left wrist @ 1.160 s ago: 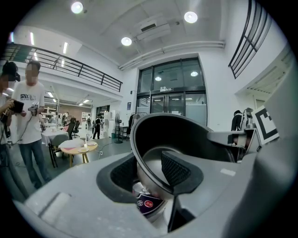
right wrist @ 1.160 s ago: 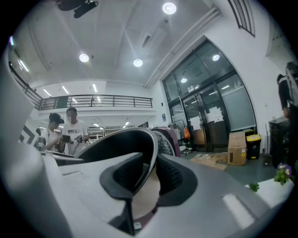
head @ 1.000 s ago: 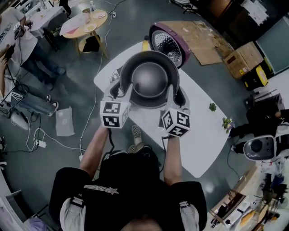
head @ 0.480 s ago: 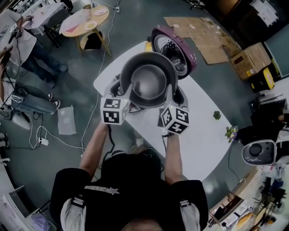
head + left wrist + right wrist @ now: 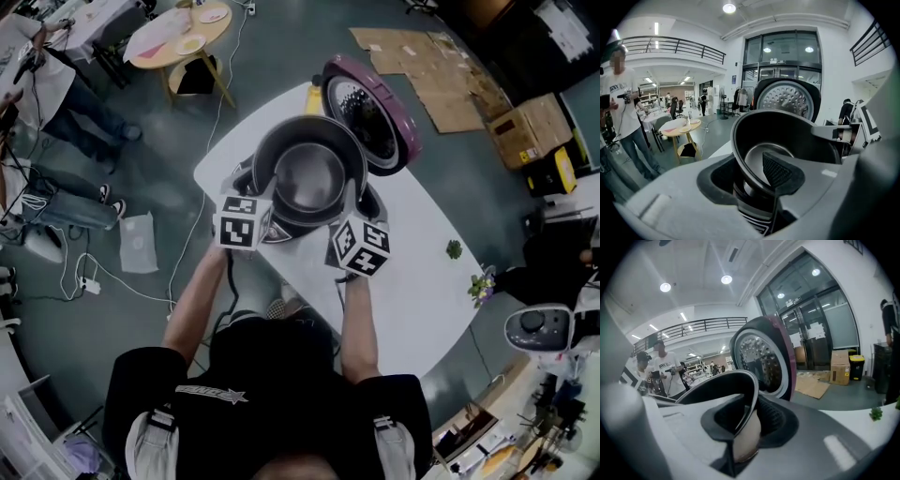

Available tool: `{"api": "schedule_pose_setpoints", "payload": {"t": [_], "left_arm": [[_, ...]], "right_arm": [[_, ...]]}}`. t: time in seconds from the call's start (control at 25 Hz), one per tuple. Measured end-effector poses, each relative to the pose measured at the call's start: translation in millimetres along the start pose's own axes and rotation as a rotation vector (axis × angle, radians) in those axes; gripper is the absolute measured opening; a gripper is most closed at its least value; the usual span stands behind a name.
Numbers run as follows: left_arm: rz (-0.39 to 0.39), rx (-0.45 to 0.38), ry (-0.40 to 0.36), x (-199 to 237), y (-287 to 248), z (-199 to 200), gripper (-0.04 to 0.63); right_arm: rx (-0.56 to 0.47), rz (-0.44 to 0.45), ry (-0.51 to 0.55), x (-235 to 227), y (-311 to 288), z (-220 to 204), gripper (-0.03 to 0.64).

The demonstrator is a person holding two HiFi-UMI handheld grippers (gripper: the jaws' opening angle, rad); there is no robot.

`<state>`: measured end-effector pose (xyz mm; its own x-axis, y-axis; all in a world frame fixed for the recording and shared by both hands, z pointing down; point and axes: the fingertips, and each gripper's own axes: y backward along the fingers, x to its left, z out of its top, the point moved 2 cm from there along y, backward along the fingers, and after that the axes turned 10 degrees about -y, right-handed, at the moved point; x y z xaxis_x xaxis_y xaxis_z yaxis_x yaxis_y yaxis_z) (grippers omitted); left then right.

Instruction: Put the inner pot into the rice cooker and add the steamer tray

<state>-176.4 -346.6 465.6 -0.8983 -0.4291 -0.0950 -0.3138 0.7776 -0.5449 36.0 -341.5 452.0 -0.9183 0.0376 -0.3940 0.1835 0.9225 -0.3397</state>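
One inner pot (image 5: 307, 178) is held between two claws: the left claw (image 5: 266, 199) grips its near-left rim and the right claw (image 5: 351, 202) its near-right rim. Directly below them sits one rice cooker (image 5: 373, 112), its lid standing open beyond the claws. The pot hides most of its body. One white table (image 5: 412, 281) carries it.

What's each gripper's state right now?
Left gripper: shut on the inner pot rim.
Right gripper: shut on the inner pot rim, opposite side.
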Motion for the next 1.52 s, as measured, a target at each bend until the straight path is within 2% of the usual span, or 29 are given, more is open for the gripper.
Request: {"api": "schedule_pose_setpoints", "payload": {"t": [0.52, 0.84, 1.2, 1.52], "left_arm": [[0.015, 0.215, -0.037, 8, -35, -29, 0.178], [0.035, 0.361, -0.102, 8, -53, -47, 0.179], [0.059, 0.470, -0.178, 8, -62, -55, 0.183], [0.095, 0.535, -0.254, 7, -65, -63, 0.187]], "right_arm": [[0.134, -0.022, -0.090, -17, -36, -40, 0.079], [0.210, -0.036, -0.123, -29, -50, -62, 0.077], [0.259, -0.054, -0.205, -39, -57, -79, 0.075], [0.286, -0.048, -0.220, -41, -54, -83, 0.072]]}}
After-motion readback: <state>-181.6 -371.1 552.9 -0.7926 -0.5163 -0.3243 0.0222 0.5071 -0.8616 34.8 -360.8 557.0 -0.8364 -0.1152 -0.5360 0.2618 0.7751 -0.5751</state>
